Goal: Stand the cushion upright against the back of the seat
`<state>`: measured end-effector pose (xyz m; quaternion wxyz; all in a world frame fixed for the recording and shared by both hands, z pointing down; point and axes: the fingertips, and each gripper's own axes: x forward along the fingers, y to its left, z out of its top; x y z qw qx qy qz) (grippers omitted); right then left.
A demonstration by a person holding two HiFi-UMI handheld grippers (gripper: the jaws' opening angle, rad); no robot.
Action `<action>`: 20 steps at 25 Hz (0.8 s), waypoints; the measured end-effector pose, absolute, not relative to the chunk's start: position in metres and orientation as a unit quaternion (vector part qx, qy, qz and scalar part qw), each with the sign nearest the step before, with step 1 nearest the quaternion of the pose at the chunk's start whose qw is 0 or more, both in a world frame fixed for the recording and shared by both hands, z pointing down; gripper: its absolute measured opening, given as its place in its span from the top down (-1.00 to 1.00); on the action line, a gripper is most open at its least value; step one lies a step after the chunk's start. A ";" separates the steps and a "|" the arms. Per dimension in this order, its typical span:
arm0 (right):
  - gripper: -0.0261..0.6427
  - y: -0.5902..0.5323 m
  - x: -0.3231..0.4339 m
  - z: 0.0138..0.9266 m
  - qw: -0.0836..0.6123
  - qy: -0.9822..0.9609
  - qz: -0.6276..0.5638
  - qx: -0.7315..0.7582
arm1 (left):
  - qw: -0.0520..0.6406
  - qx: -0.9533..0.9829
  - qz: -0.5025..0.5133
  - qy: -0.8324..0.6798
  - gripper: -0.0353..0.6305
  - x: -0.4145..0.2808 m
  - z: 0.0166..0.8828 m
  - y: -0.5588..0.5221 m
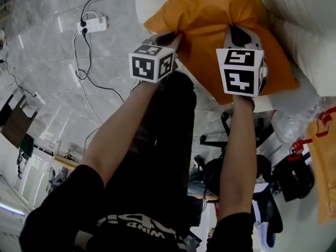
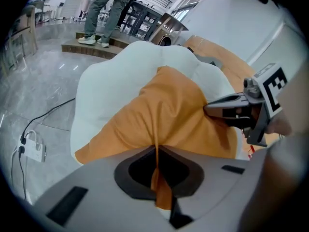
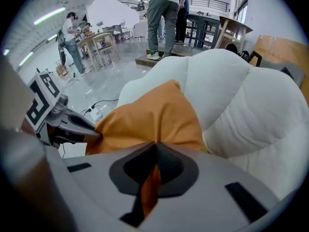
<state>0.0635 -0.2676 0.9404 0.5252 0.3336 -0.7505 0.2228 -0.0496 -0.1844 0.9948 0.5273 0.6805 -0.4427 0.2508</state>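
We count one orange cushion (image 1: 220, 20), two hand-held grippers, one white padded seat (image 1: 307, 41) and one white power strip (image 1: 93, 24) with its cables on the grey floor (image 1: 47, 67).

The cushion lies on the seat. Its far part rests against the swollen white padding, which presses close around it on the right and behind. On the left the seat ends, and there the floor is open; only the power strip and the thin cables lie on it. In the right gripper view some people stand well apart from the seat, one beside a table (image 3: 99, 40) and at least one on a low platform (image 3: 159, 58).

The left hand-held gripper (image 1: 170, 40) is clamped on the near edge of the cushion, close to its left corner. In its own view a thin fold of orange cloth is pinched between the closed jaws. The right hand-held gripper (image 1: 239, 35) is clamped on the same near edge, further to the right, and a fold of cloth also passes between its jaws. The two hand-held grippers are near each other but do not touch. The body of the cushion spreads ahead of both.
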 end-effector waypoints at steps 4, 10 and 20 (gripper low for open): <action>0.84 -0.269 0.064 0.933 0.502 -0.759 0.231 0.344 | 0.509 0.693 0.252 -0.443 0.86 -0.049 0.986 -0.185; 0.84 -0.267 0.071 0.908 0.455 -0.777 0.231 0.368 | 0.483 0.718 0.261 -0.428 0.86 -0.043 0.962 -0.184; 0.85 -0.282 0.096 0.832 0.312 -0.792 0.272 0.450 | 0.358 0.794 0.272 -0.409 0.86 -0.042 0.869 -0.226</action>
